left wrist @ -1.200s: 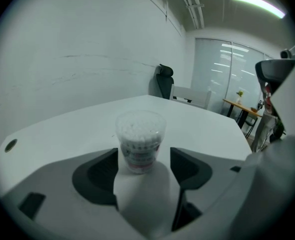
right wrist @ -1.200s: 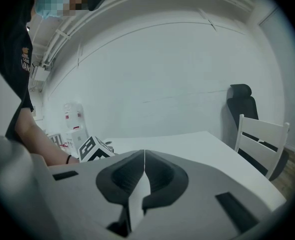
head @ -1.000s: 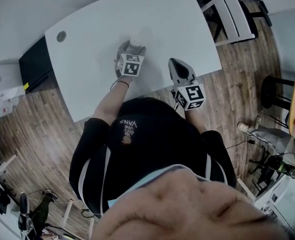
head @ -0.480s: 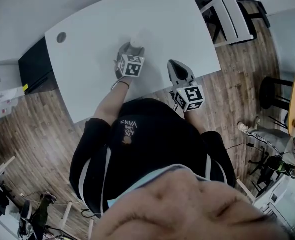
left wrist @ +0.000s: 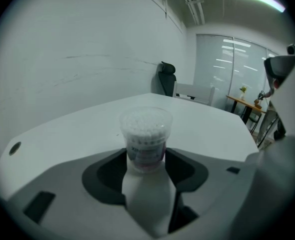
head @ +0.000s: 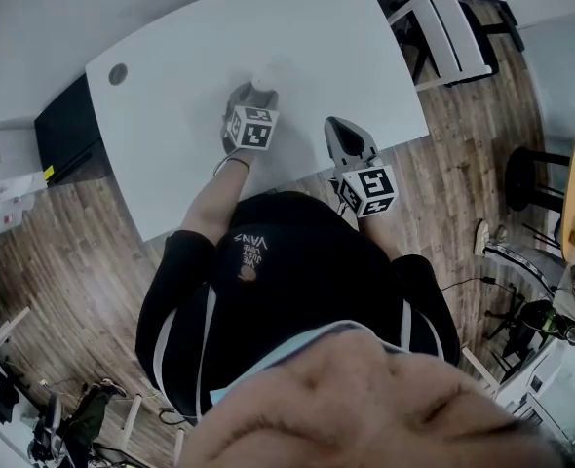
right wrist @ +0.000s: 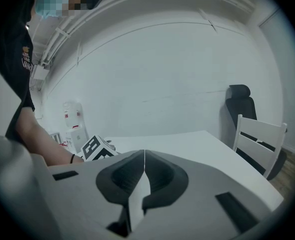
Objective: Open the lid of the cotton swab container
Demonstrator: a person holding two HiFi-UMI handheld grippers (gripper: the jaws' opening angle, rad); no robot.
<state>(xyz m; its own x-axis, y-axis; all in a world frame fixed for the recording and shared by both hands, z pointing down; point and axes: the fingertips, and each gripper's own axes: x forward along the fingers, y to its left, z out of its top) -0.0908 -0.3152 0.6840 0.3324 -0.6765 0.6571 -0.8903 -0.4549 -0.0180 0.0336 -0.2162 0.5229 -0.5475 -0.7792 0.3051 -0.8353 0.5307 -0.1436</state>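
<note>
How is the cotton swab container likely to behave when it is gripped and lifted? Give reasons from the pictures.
Probably light: the cotton swab container is a clear plastic cup packed with swabs. Its walls may flex as the left gripper, whose jaws are closing round its lower part, squeezes. Narrower at the base than the top, it might tip if nudged high.

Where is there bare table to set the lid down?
Bare table runs from the cable hole to the container, and past it toward the white chair. Crowded: near side, where the left claw is closing round the container, shut right claw alongside.
</note>
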